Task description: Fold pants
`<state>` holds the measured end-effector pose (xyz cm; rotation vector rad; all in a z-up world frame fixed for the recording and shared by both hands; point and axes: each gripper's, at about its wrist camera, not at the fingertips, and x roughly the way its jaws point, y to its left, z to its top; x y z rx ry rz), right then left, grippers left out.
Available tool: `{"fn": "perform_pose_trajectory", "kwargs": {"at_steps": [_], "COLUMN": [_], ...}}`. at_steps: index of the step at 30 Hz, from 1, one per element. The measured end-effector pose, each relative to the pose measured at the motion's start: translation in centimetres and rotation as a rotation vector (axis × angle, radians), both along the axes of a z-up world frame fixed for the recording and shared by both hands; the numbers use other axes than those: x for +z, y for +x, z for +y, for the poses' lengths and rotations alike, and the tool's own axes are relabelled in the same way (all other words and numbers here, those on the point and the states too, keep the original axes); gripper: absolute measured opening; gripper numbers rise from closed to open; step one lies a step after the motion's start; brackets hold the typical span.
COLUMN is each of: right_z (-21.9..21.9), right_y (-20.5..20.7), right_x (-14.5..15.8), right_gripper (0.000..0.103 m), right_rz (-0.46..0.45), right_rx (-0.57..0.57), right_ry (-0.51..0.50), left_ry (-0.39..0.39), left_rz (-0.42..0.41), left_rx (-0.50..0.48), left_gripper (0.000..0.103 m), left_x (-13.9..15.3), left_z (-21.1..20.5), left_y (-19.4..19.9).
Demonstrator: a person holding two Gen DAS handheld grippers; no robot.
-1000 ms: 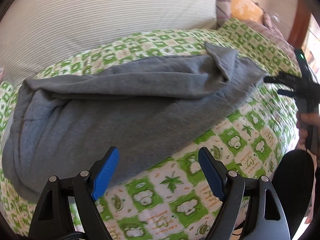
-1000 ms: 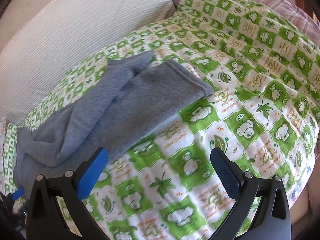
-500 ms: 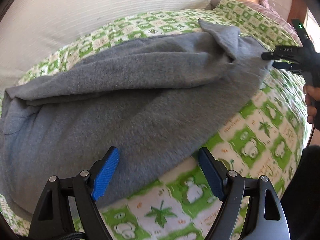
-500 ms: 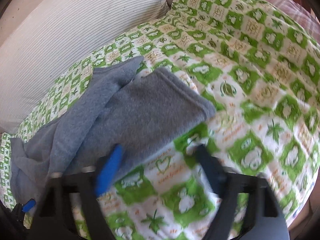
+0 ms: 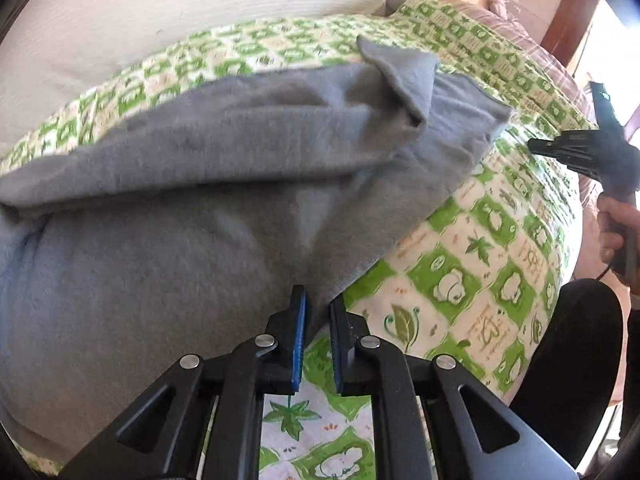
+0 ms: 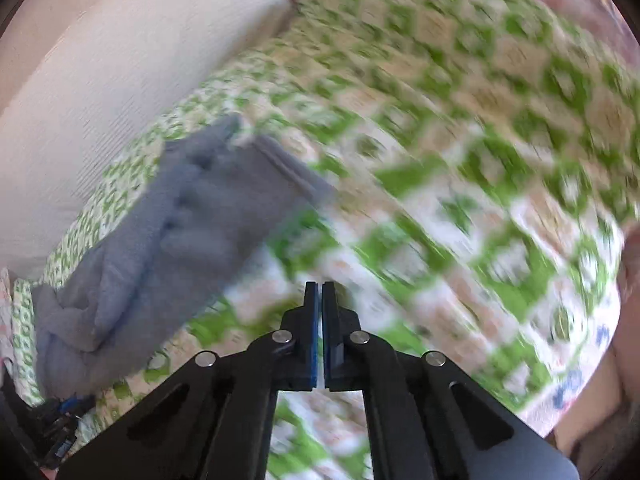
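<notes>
The grey pants (image 5: pixel 224 184) lie lengthwise, roughly doubled, across the middle of the green-patterned bed (image 5: pixel 480 264). At bottom centre the left gripper (image 5: pixel 318 312) has just closed on their near edge. The right gripper (image 6: pixel 321 296) has just closed empty, apart from the cloth. The cross folds look still undone.

Bed covered by a green-and-white checked quilt (image 5: pixel 460 288) with leaf and animal prints, grey pants (image 5: pixel 168 248) lying loosely folded across it, cream ribbed cushion (image 5: pixel 168 12) along the far edge, pinkish plaid bedding (image 5: pixel 532 44) past the far corner
</notes>
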<state>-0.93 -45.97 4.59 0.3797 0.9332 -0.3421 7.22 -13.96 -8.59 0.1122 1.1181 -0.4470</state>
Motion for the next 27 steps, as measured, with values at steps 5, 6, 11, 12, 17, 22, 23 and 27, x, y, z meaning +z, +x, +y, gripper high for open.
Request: {"fn": "perform_pose_trajectory", "kwargs": {"at_steps": [5, 6, 11, 12, 17, 22, 23, 27], "right_z": [1.9, 2.8, 7.8, 9.3, 12.6, 14.0, 14.0, 13.7], "right_y": [-0.8, -0.1, 4.7, 6.4, 14.0, 19.7, 20.6, 22.9], "right_x": [2.4, 3.2, 5.5, 5.7, 4.2, 0.7, 0.1, -3.6], "right_gripper": [0.019, 0.046, 0.098, 0.098, 0.097, 0.090, 0.090, 0.074], "right_rz": [-0.127, -0.143, -0.179, -0.158, 0.000, 0.146, 0.173, 0.284], "right_rx": [0.119, 0.147, 0.316, 0.355, 0.420, 0.429, 0.417, 0.382], "right_ry": [0.038, 0.034, -0.020, -0.052, -0.197, -0.291, -0.316, -0.414], "left_ry": [-0.005, 0.006, 0.041, 0.052, 0.139, 0.200, 0.203, 0.209], "left_rz": [-0.055, -0.073, -0.136, -0.147, -0.213, -0.223, -0.215, -0.159], "left_rx": [-0.001, -0.008, -0.065, -0.085, -0.244, -0.392, -0.410, -0.478], "left_gripper": [0.049, 0.051, 0.054, 0.054, 0.059, 0.060, 0.060, 0.061], "left_x": [2.5, 3.1, 5.0, 5.2, 5.2, 4.1, 3.9, 2.2], "left_z": [1.1, 1.2, 1.8, 1.7, 0.9, 0.3, 0.3, 0.1], "left_y": [-0.6, -0.5, 1.9, 2.3, 4.8, 7.6, 8.1, 10.1]}}
